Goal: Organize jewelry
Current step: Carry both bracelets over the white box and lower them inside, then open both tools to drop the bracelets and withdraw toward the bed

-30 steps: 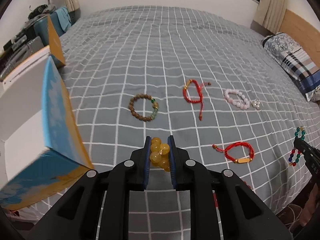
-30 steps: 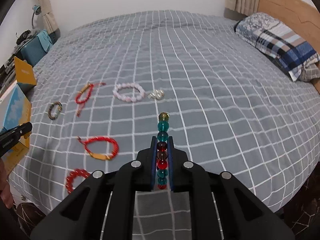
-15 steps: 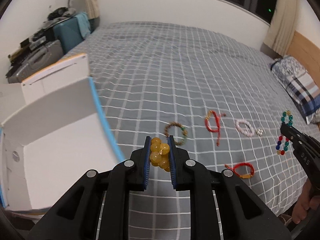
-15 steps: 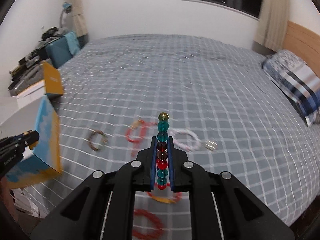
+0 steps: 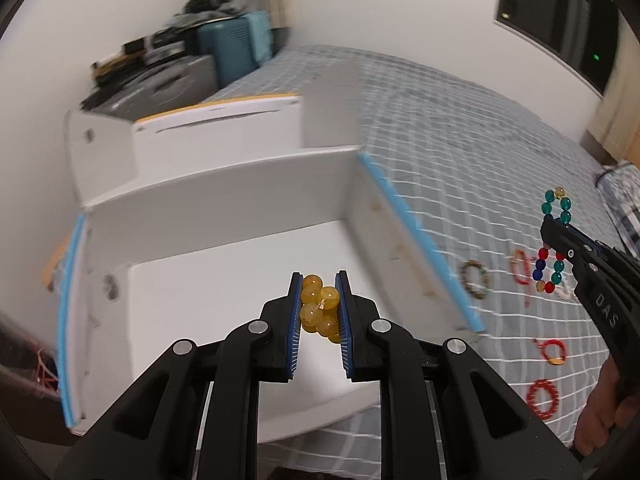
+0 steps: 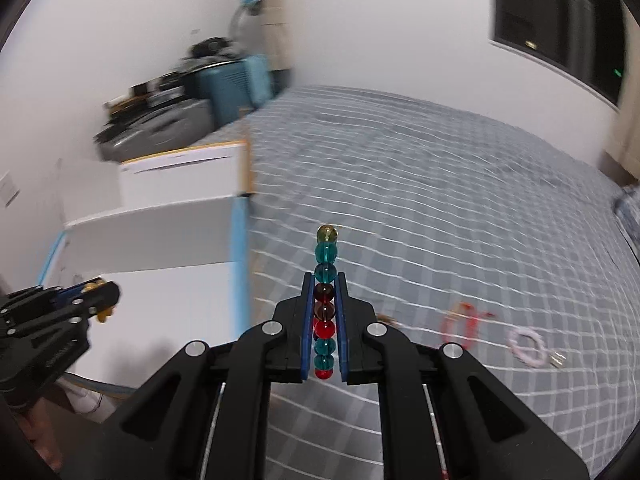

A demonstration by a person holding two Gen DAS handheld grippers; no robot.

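My left gripper (image 5: 319, 280) is shut on a yellow bead bracelet (image 5: 318, 308) and holds it above the open white box (image 5: 224, 208) with blue edges. My right gripper (image 6: 324, 280) is shut on a multicoloured bead bracelet (image 6: 325, 272) of teal, red and brown beads, held upright over the bed to the right of the box (image 6: 160, 236). The right gripper also shows in the left wrist view (image 5: 560, 232), and the left gripper in the right wrist view (image 6: 102, 296). Other bracelets lie on the bed: brown (image 5: 475, 280), red cord (image 5: 552, 351), red bead (image 5: 542, 398), pink (image 6: 527, 346).
The grey checked bedspread (image 6: 440, 200) fills the right side. The box lid (image 5: 216, 120) stands open behind the box. A blue suitcase (image 5: 236, 48) and clutter stand by the wall at the back left. A pillow (image 5: 620, 196) lies at far right.
Both grippers have swung left toward the box. The left one now hangs over the box's inside with the yellow bracelet; the right one follows with its bracelet.
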